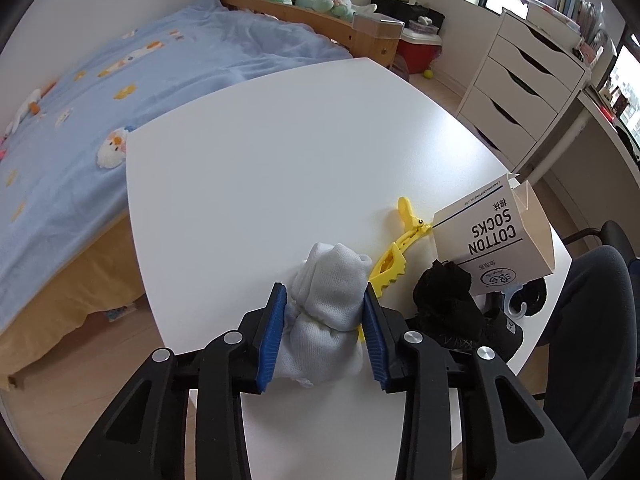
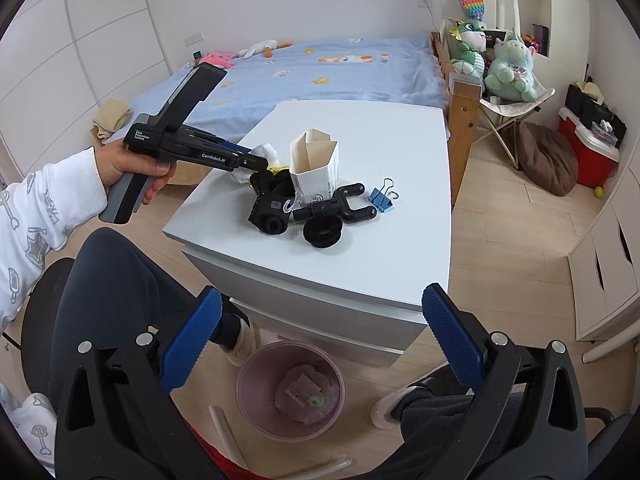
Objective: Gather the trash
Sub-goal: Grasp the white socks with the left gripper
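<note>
Down on the white table (image 1: pixel 260 168), the left gripper (image 1: pixel 325 304) has its blue pads pressed against both sides of a crumpled white wad (image 1: pixel 328 292), clamping it; a yellow clip (image 1: pixel 400 248) lies just beside it, and a sock box (image 1: pixel 496 244) stands to the right. Meanwhile the right gripper (image 2: pixel 322 312) hangs off the table's near edge with its jaws spread wide and nothing between them; below it a pink bin (image 2: pixel 256 376) sits on the floor, holding scraps.

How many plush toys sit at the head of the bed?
2: a green dragon plush on the left, a pale mint plush to its right. Others may be hidden.
</note>
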{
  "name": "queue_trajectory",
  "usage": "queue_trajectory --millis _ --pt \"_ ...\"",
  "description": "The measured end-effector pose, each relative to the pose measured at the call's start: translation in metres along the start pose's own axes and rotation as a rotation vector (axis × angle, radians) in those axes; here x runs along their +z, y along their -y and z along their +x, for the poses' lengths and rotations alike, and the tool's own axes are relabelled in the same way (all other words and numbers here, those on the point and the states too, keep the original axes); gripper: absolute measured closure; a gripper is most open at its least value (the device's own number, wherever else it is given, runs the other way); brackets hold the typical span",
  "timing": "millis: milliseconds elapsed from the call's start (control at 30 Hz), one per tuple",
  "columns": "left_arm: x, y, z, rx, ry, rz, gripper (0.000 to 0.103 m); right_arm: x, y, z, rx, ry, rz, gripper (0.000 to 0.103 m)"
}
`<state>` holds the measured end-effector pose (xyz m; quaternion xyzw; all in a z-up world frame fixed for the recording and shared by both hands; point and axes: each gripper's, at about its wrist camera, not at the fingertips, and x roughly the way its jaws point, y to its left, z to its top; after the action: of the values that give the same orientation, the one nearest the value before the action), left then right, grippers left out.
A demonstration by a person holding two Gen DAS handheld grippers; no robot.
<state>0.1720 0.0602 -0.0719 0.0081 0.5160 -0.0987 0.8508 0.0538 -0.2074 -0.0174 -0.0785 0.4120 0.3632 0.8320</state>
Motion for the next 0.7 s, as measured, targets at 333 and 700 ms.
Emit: queue_trajectory --millis 333,700 --pt "0.001 0.002 -0.023 -0.012 0.074 -0.028 0.067 0.005 -0.002 0.003 0.005 0.000 -0.007 0.004" --pt "-0.018 0.007 -0.055 0.035 0.138 -0.067 0.067 0.040 -0.012 0.018 -0.015 0.013 -0.061 0.004"
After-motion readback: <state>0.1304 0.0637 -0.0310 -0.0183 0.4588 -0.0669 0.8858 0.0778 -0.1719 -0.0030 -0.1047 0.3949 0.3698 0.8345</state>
